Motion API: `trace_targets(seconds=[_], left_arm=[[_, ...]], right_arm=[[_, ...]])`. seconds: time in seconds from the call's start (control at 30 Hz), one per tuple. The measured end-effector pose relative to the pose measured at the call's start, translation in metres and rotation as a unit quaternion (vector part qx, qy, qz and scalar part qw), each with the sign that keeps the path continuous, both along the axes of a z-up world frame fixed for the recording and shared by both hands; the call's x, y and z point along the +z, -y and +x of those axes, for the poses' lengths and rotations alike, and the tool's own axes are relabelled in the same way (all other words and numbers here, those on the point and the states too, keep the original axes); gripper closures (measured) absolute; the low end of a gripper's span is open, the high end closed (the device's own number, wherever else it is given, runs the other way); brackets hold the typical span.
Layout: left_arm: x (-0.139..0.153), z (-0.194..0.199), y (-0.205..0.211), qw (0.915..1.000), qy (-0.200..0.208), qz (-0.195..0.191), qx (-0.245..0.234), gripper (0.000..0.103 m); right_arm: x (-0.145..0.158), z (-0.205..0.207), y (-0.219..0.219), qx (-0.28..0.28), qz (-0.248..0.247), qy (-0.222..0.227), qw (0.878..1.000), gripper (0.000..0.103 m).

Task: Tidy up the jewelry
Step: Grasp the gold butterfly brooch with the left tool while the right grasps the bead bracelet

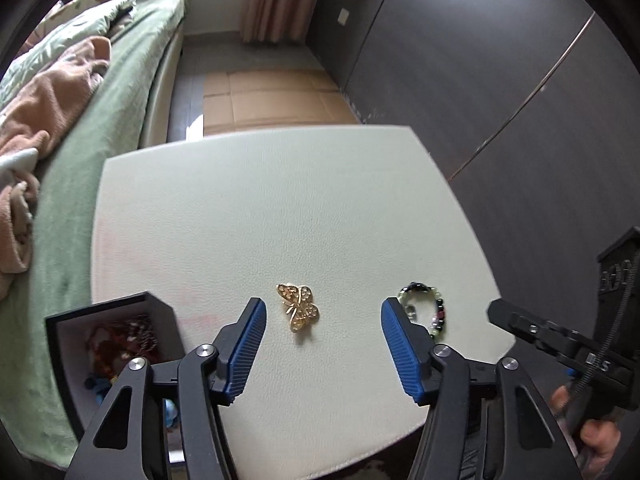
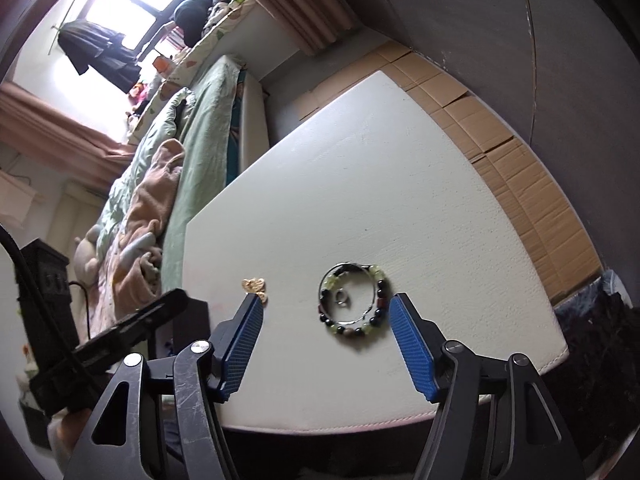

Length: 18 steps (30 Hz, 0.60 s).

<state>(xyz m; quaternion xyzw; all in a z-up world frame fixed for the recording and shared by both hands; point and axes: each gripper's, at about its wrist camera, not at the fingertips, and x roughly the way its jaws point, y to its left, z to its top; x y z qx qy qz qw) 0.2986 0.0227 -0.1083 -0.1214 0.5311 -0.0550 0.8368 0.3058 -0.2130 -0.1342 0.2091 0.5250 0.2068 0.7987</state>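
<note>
1. At the far left, an open black square jewellery box (image 1: 116, 344) sits at the worktop's near left corner, reddish and blue pieces already inside; it looks like the collecting place for the loose items.
2. The left gripper (image 1: 322, 344) tilts down over the pale leather-textured worktop (image 1: 280, 208), its blue-padded jaws released and empty, straddling the small gold filigree butterfly brooch (image 1: 298, 306), which lies flat between them untouched. That framing suggests the brooch is its pick.
3. Further right lies a beaded bracelet of black and pale green beads (image 2: 354, 300), flat on the worktop with a thin silver bangle (image 2: 348, 270) and a small silver ring (image 2: 342, 297) inside its loop.
4. The right gripper (image 2: 326, 344) hovers near this cluster, jaws released and holding nothing, likely lining up on the bracelet.
</note>
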Motion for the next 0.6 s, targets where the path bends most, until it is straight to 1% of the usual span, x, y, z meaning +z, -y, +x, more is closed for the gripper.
trace_targets(seconds=[0.03,0.17,0.23,0.3,0.37,0.47,0.57,0.6], left_arm=[[-0.005,0.004,0.002,1.0000,-0.008,0.003,0.000,0.048],[-0.028,0.017,0.004,0.9994,-0.034,0.008,0.006,0.054],[-0.039,0.022,0.004,0.9989,-0.044,0.008,0.012,0.059],[-0.047,0.024,0.003,0.9985,-0.052,0.005,0.017,0.061],[-0.055,0.026,0.002,0.9980,-0.058,0.008,0.023,0.063],[-0.065,0.027,0.001,0.9970,-0.073,0.005,0.025,0.065],[-0.067,0.026,0.006,0.9973,-0.068,0.018,0.024,0.068],[-0.067,0.025,0.008,0.9975,-0.063,0.022,0.021,0.079]], right_arm=[[-0.002,0.001,0.000,-0.001,0.000,-0.003,1.000,0.037],[-0.007,0.007,0.000,0.001,0.003,-0.011,1.000,0.037],[-0.007,0.010,-0.001,0.004,0.007,-0.011,1.000,0.037],[-0.008,0.012,-0.004,0.007,0.011,-0.013,1.000,0.039],[-0.011,0.014,-0.007,0.013,0.016,-0.015,1.000,0.047],[-0.017,0.017,-0.014,0.021,0.016,-0.027,0.999,0.049],[-0.024,0.020,-0.021,0.025,0.011,-0.035,0.999,0.049],[-0.027,0.021,-0.024,0.026,0.009,-0.039,0.999,0.049]])
